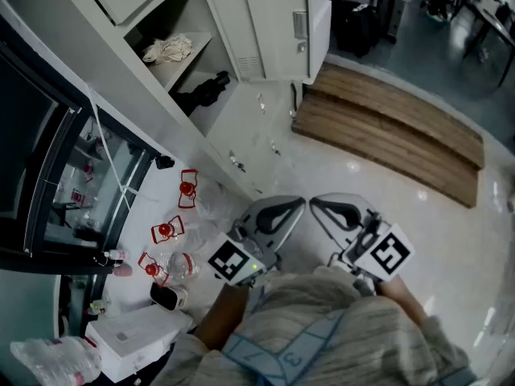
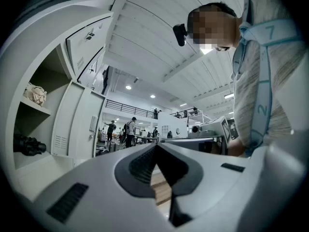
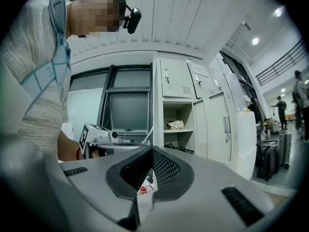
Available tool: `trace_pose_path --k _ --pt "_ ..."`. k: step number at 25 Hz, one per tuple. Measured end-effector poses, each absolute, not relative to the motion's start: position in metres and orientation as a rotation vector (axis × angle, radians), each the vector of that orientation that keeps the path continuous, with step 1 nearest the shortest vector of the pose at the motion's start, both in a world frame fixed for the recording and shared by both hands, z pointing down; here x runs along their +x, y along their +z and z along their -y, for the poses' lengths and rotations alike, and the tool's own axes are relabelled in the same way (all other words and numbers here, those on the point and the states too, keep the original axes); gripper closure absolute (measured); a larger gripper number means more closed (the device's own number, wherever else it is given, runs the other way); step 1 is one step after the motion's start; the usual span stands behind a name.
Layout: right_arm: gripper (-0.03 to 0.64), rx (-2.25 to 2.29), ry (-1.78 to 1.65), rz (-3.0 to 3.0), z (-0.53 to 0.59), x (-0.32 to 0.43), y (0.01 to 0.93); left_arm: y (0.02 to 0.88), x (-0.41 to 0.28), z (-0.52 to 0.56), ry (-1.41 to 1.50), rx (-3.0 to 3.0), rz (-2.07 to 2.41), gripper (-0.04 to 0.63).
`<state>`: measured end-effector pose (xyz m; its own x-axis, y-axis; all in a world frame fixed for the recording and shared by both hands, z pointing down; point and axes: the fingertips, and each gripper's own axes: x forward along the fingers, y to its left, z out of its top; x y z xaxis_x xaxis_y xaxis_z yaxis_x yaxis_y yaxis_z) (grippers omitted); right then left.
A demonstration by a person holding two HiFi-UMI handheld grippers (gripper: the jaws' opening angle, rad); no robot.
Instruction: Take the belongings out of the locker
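The open locker (image 1: 241, 119) stands at the top of the head view. A crumpled white cloth (image 1: 167, 49) lies on its upper shelf and a black object (image 1: 205, 89) on the shelf below. Both also show in the left gripper view, cloth (image 2: 35, 94) and black object (image 2: 26, 145), and in the right gripper view, cloth (image 3: 176, 124). My left gripper (image 1: 299, 203) and right gripper (image 1: 315, 202) hang side by side close to my body, well short of the locker. Each is shut with nothing between its jaws, the left gripper (image 2: 156, 148) like the right gripper (image 3: 151, 150).
The locker door (image 1: 261, 22) stands open to the right. A wooden bench (image 1: 394, 131) lies on the floor at the right. Red-framed items (image 1: 166, 231), a white box (image 1: 133, 336) and plastic bottles (image 1: 48, 360) sit at the left. A black suitcase (image 1: 354, 2) stands behind.
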<state>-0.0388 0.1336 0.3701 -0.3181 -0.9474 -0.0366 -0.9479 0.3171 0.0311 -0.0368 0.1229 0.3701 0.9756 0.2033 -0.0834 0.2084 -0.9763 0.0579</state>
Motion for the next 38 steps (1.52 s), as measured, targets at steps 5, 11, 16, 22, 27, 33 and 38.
trace_pose_path --k 5,11,16,22,27,33,38 --pt "0.614 -1.822 0.056 -2.528 -0.135 -0.036 0.367 0.37 -0.033 -0.127 -0.112 3.057 -0.33 0.592" --pt "0.614 -1.81 0.047 -2.529 -0.14 -0.035 0.369 0.369 -0.03 -0.131 -0.1 3.058 -0.334 0.592" --pt "0.614 -1.8 0.04 -2.538 -0.147 -0.027 0.373 0.373 -0.021 -0.136 -0.076 3.059 -0.323 0.592" --pt "0.614 -1.744 -0.038 -2.578 -0.163 -0.008 0.383 0.379 0.0 -0.152 -0.076 3.052 -0.261 0.592" --pt "0.614 -1.622 -0.112 -2.638 -0.18 0.013 0.387 0.381 0.02 -0.168 -0.072 3.056 -0.176 0.592" --pt "0.614 -1.499 -0.086 -2.716 -0.184 0.023 0.393 0.383 0.027 -0.173 -0.06 3.055 -0.051 0.592" --pt "0.614 -1.438 -0.063 -2.738 -0.153 0.021 0.386 0.381 0.025 -0.143 -0.078 3.069 0.019 0.592"
